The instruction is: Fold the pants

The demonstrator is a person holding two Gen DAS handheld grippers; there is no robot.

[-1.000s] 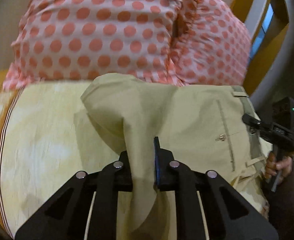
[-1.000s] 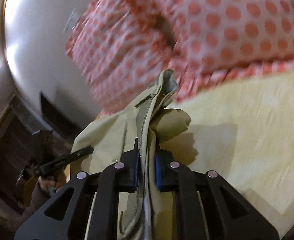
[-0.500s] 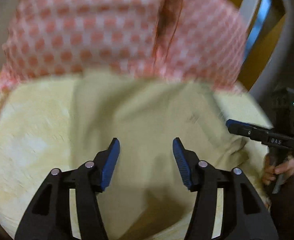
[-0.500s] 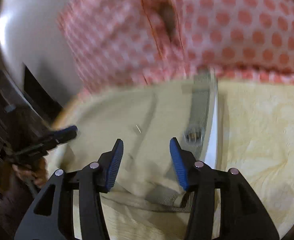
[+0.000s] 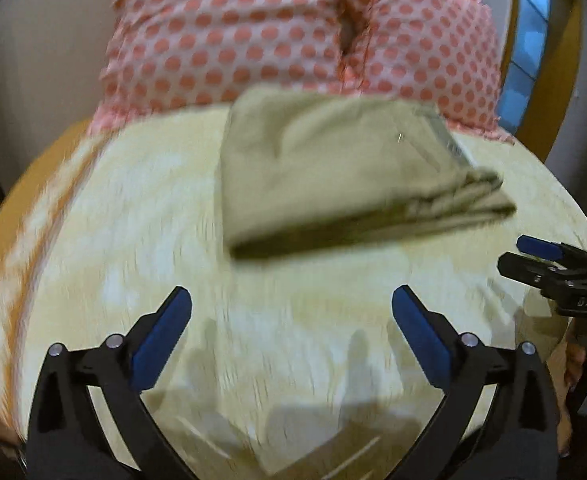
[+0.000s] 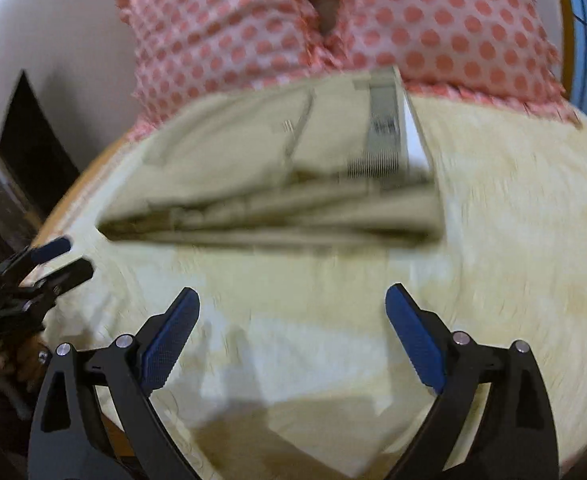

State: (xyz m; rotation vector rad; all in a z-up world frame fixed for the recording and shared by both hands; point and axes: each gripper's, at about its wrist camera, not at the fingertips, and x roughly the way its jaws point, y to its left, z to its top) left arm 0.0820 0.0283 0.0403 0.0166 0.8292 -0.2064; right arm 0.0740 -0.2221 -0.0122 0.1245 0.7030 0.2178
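Observation:
Khaki pants [image 5: 333,168] lie folded in a flat stack on the pale yellow bedsheet [image 5: 133,248], just in front of the pillows. They also show in the right wrist view [image 6: 277,176], waistband up at the right end. My left gripper [image 5: 291,304] is open and empty, held back from the stack's near edge. My right gripper [image 6: 292,304] is open and empty, also short of the stack. Each gripper shows at the side of the other's view: the right one [image 5: 549,268], the left one [image 6: 41,264].
Two pink pillows with red polka dots [image 5: 293,32] stand behind the pants against the headboard. The bed's orange border [image 5: 17,240] runs along the left. A white wall and dark furniture [image 6: 29,136] lie left of the bed.
Both grippers let go of the pants, opened wide and pulled back toward the near side of the bed. The pants dropped into a folded stack by the pillows.

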